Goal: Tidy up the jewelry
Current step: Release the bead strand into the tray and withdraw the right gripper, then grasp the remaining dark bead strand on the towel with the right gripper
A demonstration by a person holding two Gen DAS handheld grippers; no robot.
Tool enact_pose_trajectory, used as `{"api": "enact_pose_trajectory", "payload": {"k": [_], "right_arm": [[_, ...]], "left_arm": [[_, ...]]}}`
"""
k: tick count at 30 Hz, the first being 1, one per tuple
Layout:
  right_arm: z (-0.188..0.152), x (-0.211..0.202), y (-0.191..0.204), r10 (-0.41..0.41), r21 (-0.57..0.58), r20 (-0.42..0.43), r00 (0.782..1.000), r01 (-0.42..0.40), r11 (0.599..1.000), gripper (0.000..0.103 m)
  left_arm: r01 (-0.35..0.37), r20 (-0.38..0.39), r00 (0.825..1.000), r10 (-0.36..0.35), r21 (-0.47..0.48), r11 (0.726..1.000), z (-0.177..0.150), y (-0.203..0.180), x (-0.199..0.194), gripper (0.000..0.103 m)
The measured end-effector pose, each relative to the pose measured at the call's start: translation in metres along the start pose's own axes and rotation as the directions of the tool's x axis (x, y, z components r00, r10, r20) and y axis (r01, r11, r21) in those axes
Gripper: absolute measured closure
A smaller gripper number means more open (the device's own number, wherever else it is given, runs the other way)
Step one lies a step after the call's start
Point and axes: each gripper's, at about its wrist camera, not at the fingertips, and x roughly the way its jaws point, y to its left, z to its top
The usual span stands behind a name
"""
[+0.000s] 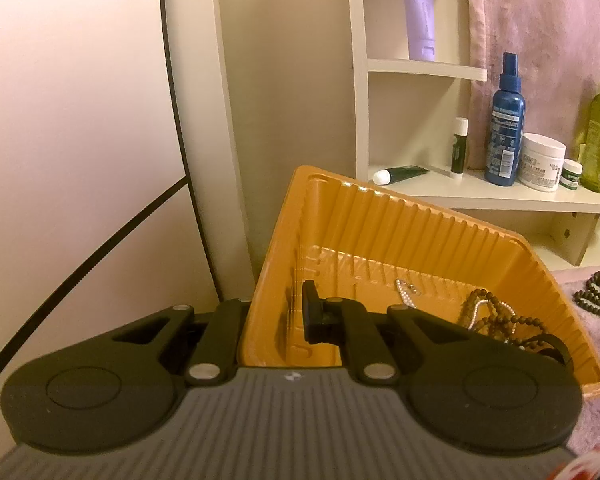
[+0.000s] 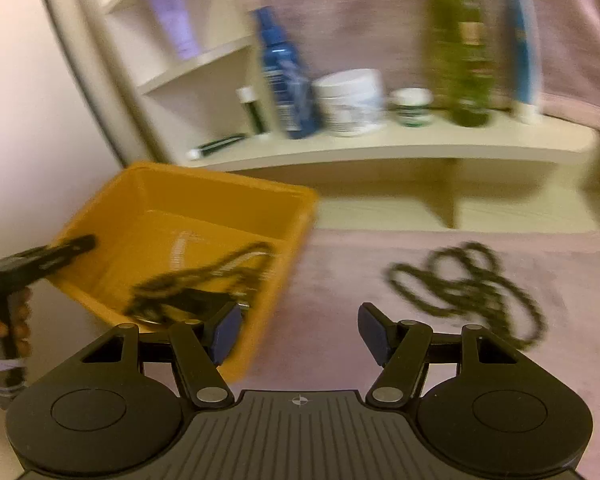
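An orange plastic tray (image 1: 380, 216) rests tilted on the pink cloth. My left gripper (image 1: 276, 320) is shut on its left wall, one pad inside and the other hidden outside. Inside the tray lie a silver chain (image 1: 404, 296) and brown bead strands (image 1: 496, 316). A dark bead necklace (image 2: 472, 284) lies coiled on the cloth right of the tray (image 2: 220, 192), and also shows at the right edge of the left wrist view (image 1: 598, 294). My right gripper (image 2: 300, 332) is open and holds nothing, above the cloth between tray and necklace. The right wrist view is blurred.
A cream shelf (image 2: 380, 148) behind the tray carries a blue spray bottle (image 2: 284, 80), a white jar (image 2: 352, 100), a green bottle (image 2: 460, 56) and small tubes. A mirror edge (image 1: 180, 120) stands at left. A hand (image 2: 4, 328) holds the left gripper (image 2: 60, 252).
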Motion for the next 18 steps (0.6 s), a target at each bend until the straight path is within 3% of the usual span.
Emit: {"api": "enact_pose_trajectory", "payload": {"k": [8,18], "right_arm": [[-0.011,-0.019,-0.046,-0.126,0.056,-0.012,0.992,0.127,0.990,0.038],[-0.022,-0.018,-0.069,-0.208,0.038,-0.035,0.978,0.209,0.977,0.038]], "left_arm": [[-0.004,-0.002,1.000,0.004,0.002,1.000,0.001,-0.002,0.000,0.093],[-0.006,-0.001,1.000,0.006,0.005,1.000,0.002,-0.002,-0.001,0.093]]}}
